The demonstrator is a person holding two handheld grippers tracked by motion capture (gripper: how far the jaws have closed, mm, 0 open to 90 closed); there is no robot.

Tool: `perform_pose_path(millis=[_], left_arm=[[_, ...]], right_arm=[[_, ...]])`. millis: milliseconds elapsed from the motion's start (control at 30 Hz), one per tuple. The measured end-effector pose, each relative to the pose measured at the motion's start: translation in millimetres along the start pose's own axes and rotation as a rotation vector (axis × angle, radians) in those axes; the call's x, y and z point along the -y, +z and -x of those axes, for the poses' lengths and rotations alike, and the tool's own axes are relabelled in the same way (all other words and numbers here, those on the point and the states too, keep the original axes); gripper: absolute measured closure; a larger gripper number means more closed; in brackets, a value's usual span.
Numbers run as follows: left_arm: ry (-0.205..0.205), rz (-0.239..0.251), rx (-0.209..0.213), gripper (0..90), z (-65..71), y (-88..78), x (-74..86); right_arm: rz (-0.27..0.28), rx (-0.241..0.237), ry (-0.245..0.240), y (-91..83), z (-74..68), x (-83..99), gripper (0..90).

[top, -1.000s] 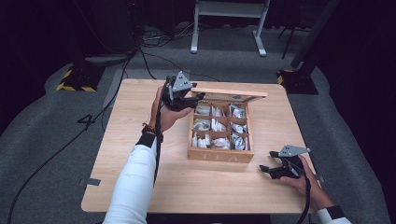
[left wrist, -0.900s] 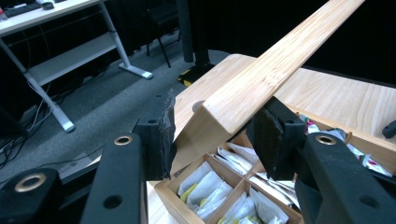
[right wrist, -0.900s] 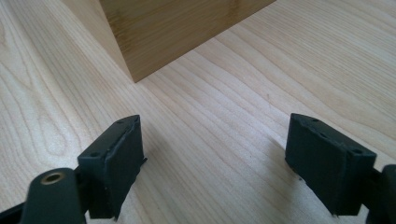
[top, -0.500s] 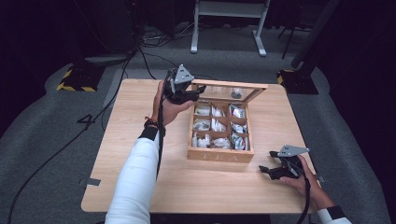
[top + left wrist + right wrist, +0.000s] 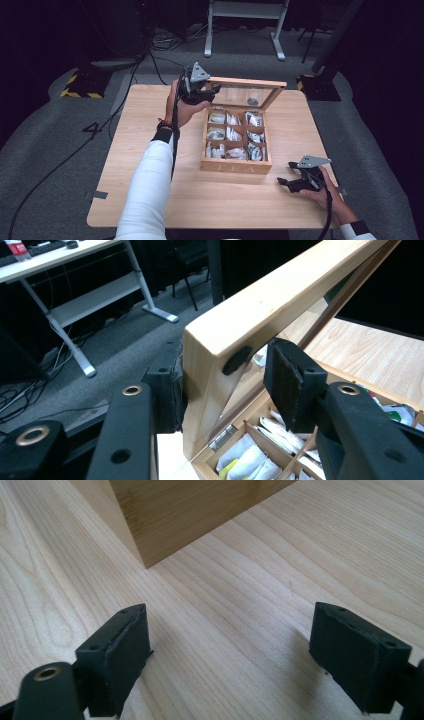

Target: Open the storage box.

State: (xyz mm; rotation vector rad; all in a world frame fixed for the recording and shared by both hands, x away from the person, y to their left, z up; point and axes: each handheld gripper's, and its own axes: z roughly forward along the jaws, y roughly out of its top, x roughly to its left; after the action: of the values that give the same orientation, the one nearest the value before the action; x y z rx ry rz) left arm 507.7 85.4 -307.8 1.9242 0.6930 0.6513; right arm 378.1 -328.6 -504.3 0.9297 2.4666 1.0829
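Note:
A wooden tea box (image 5: pixel 235 167) stands on the table, its compartments filled with several tea bags (image 5: pixel 232 135). Its glass-paned lid (image 5: pixel 247 84) is tilted up at the back. My left gripper (image 5: pixel 205 94) is shut on the lid's left corner. In the left gripper view that wooden corner (image 5: pixel 220 335) sits between the pads of the left gripper (image 5: pixel 227 382). My right gripper (image 5: pixel 285 182) rests low on the table right of the box's front. Its jaws have just been opening and stand open with nothing between them. The right gripper (image 5: pixel 230 650) faces the box's corner (image 5: pixel 190 515).
The light wooden table (image 5: pixel 125 150) has bare room left of the box and along its front edge. A white desk frame (image 5: pixel 245 20) and cables (image 5: pixel 150 55) lie on the grey floor behind the table.
My left gripper has risen and swung the lid up from a low slant to a steeper angle. The right hand has stayed in place.

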Motion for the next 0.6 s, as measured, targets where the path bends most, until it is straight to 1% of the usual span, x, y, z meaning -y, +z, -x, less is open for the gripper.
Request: perform_pose_path(millis=[100, 133, 200, 267, 600], left_arm=[[-0.003, -0.002, -0.003, 52.5, -1.9, 2.2, -2.3], [0.003, -0.009, -0.010, 52.4, -3.1, 3.5, -4.1], [-0.002, -0.012, -0.017, 52.3, -3.5, 5.3, -5.7], [0.003, -0.013, -0.025, 52.1, -4.4, 6.7, -6.5], [-0.018, -0.008, -0.021, 52.1, -12.0, 13.7, -10.3]], right_arm=[[0.000, 0.000, 0.000, 0.0, 0.0, 0.0, 16.3], [0.000, 0.000, 0.000, 0.0, 0.0, 0.0, 16.3], [0.000, 0.000, 0.000, 0.0, 0.0, 0.0, 16.3], [0.000, 0.000, 0.000, 0.0, 0.0, 0.0, 16.3], [0.000, 0.000, 0.000, 0.0, 0.0, 0.0, 16.3]])
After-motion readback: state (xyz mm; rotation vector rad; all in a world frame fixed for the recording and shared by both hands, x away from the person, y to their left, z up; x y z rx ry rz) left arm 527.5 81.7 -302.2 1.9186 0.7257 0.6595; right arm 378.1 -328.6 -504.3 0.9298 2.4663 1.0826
